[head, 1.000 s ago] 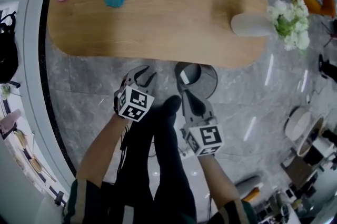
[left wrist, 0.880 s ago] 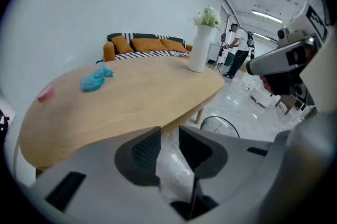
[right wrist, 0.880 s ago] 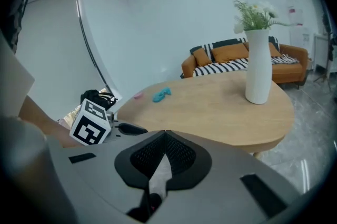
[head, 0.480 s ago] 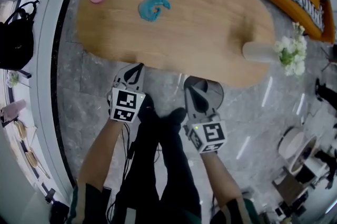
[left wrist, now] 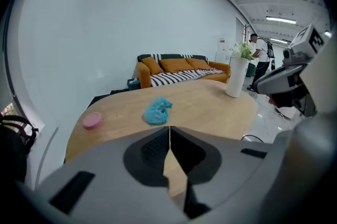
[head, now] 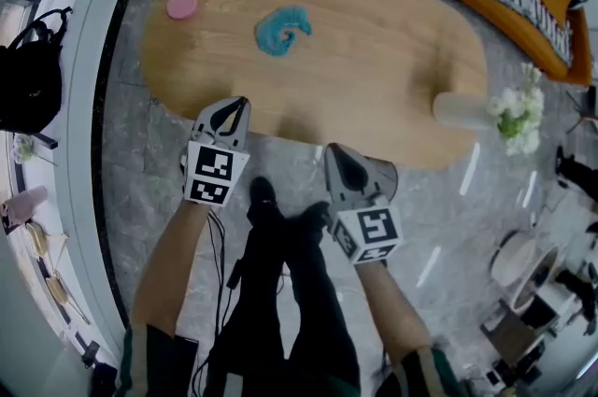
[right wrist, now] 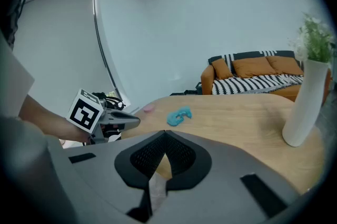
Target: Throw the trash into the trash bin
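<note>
Presently, left gripper and right gripper stood clenched, empty; one probably needed opening before reaching far for blue trash.

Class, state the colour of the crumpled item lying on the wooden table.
Light blue; the crumpled item shows best in the head view.

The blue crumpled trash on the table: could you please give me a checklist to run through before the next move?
1. Left gripper open for a pick: not ok, jaws together, empty.
2. Right gripper open: not ok, jaws together, empty.
3. Blue crumpled trash free on the table: ok, nothing touches it.
4. Pink disc apart from it: ok.
5. Vase clear of the reach: ok, at the table's other end.
</note>
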{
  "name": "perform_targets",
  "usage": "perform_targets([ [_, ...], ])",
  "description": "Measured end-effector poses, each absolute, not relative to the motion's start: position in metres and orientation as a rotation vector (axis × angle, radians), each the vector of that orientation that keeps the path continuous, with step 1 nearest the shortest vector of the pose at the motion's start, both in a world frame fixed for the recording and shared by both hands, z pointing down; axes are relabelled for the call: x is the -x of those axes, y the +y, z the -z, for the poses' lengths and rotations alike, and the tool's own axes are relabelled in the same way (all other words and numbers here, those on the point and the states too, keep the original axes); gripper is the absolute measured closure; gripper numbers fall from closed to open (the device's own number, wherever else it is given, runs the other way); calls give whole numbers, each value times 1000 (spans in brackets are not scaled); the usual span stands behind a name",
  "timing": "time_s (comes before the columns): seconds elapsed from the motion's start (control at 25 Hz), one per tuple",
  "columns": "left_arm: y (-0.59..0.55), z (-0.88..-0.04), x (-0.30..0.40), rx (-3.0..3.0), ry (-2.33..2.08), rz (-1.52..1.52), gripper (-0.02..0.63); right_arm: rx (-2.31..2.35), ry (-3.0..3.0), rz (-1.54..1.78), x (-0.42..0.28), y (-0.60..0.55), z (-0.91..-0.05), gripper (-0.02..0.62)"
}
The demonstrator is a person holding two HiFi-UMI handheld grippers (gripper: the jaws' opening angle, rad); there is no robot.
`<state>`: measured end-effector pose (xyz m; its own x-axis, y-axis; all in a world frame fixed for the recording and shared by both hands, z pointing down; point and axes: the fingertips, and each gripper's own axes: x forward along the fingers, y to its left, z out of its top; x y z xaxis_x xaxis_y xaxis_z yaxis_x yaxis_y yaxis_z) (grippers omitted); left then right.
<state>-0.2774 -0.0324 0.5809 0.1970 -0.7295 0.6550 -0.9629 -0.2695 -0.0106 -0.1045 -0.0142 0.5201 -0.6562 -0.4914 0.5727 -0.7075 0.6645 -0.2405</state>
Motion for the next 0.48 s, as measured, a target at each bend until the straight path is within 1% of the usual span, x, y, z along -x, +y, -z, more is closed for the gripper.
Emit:
perform_targets([
  [0.12, -54, -579, 280, -2109, -1568, -798, 603, -935, -2415, -611, 110, -26, -520, 595],
  [0.16, -61, -580, 281, -2117, -1567, -799, 565, -941, -2425, -605, 112, -30, -521, 595],
  [0.2, -69, -582, 282, -2121, -1566, -800, 459, -945, -2432, -604, 114, -33, -522, 595],
  [0.36, -98, -594, 282, -2128, -1532, -807, 307, -952, -2419, -642, 120, -40, -524, 595],
  [0.44, -112, -604, 280, -2129, -1492, -815, 272, -954, -2398, -657, 122, -42, -526, 595],
  [0.48, -120, -609, 278, -2131, -1474, -824, 272, -959, -2387, -654, 120, -43, -528, 595],
])
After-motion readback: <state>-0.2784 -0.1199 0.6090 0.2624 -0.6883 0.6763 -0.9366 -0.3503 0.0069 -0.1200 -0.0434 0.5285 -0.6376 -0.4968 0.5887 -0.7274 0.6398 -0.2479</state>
